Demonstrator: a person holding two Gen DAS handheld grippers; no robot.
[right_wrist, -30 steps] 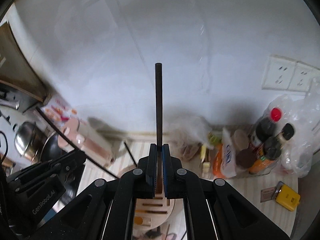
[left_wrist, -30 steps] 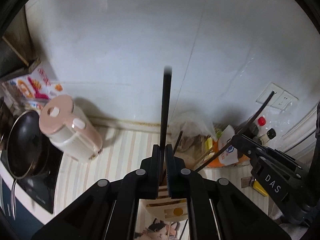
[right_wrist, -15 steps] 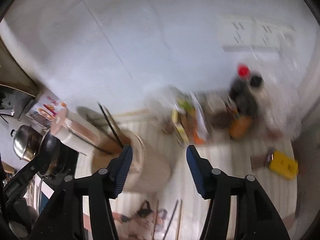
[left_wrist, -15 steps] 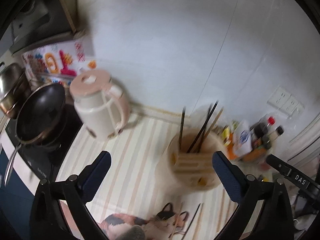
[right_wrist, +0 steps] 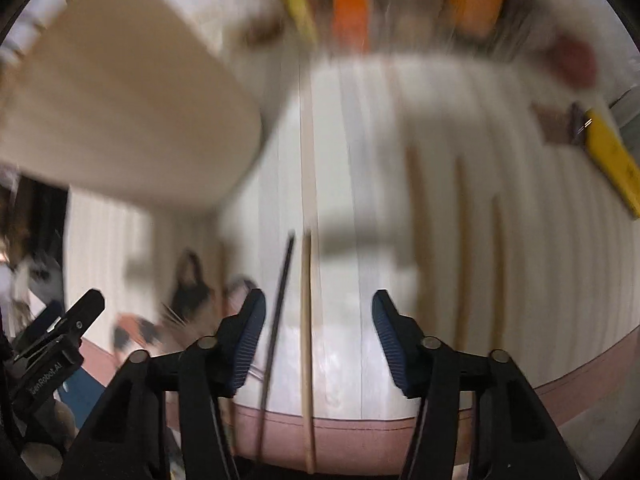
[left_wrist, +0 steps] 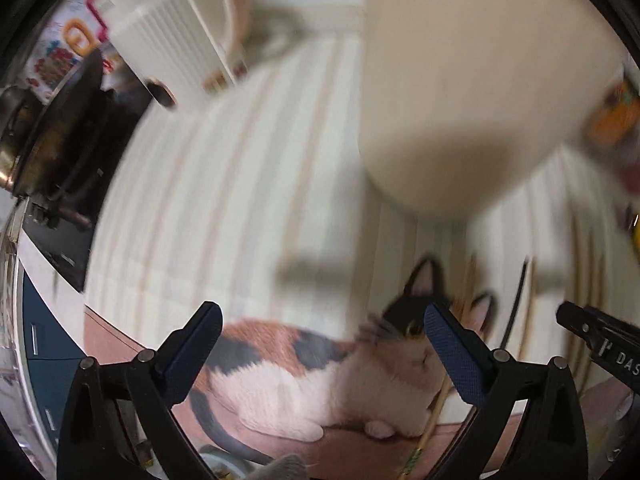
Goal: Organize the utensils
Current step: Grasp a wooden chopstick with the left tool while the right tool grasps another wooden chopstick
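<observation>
Lying flat on the striped worktop [right_wrist: 440,128], a black chopstick [right_wrist: 276,320] and a pale wooden chopstick [right_wrist: 307,320] sat side by side between the spread, empty jaws of the right gripper [right_wrist: 318,340]. More wooden chopsticks [right_wrist: 460,240] lay further right, blurred. The beige utensil holder [right_wrist: 120,112] stood up-left of them, near. The left gripper [left_wrist: 320,352] was also wide apart and held nothing, hovering over a cat-print mat [left_wrist: 304,376] at the worktop edge, where another wooden chopstick [left_wrist: 434,416] crossed the mat. A white-and-pink kettle [left_wrist: 180,32] and a dark pan [left_wrist: 60,128] sat far left.
</observation>
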